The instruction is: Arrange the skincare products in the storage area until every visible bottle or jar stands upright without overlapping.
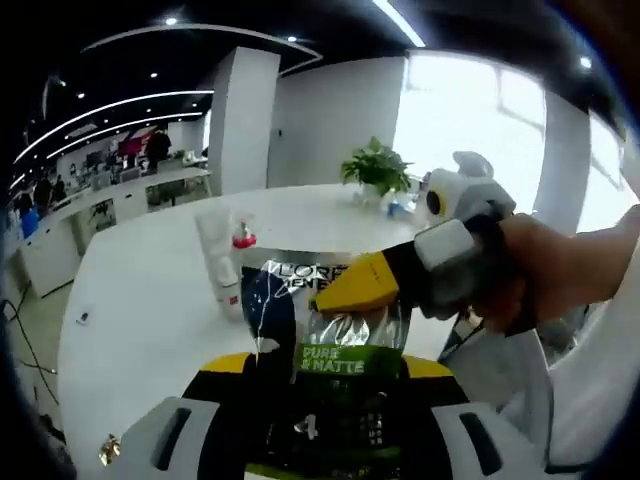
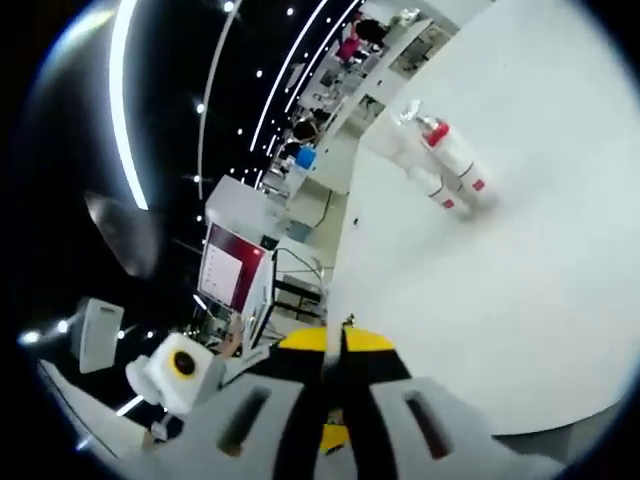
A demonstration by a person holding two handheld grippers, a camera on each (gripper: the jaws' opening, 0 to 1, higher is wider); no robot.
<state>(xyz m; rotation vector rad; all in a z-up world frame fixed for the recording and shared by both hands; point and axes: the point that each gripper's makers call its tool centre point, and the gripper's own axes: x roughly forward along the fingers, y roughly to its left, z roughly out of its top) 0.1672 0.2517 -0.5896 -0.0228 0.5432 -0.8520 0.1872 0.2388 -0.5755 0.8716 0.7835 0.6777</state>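
Left gripper view: left gripper (image 1: 318,372) clenched on a clear L'Oréal tube (image 1: 322,345) with a green "PURE & MATTE" label, held up above the white desk (image 1: 150,300). Tube sits between the yellow-tipped jaws, upper part sticking out ahead of them. Right gripper (image 1: 362,283) entering from the right, carried by a hand (image 1: 560,270); its yellow jaw tip touching the upper part of the tube. Cannot tell from this angle whether it pinches the tube or only rests on it.

Farther back on the desk: white tube (image 1: 215,250) upright, and just beside it a white bottle with red pump top (image 1: 241,262), also upright. Apart from the held tube. Potted green plant (image 1: 378,168) at the far edge of the desk.

Right gripper view: strongly rolled. Right gripper's own jaws drawn together at the tips, a thin transparent edge showing between them; not clear enough to name what it is. White tube and red-pump bottle seen again on the desk surface, side by side, touching or nearly so. Office furniture and a red-and-white screen (image 2: 235,270) beyond the desk edge.
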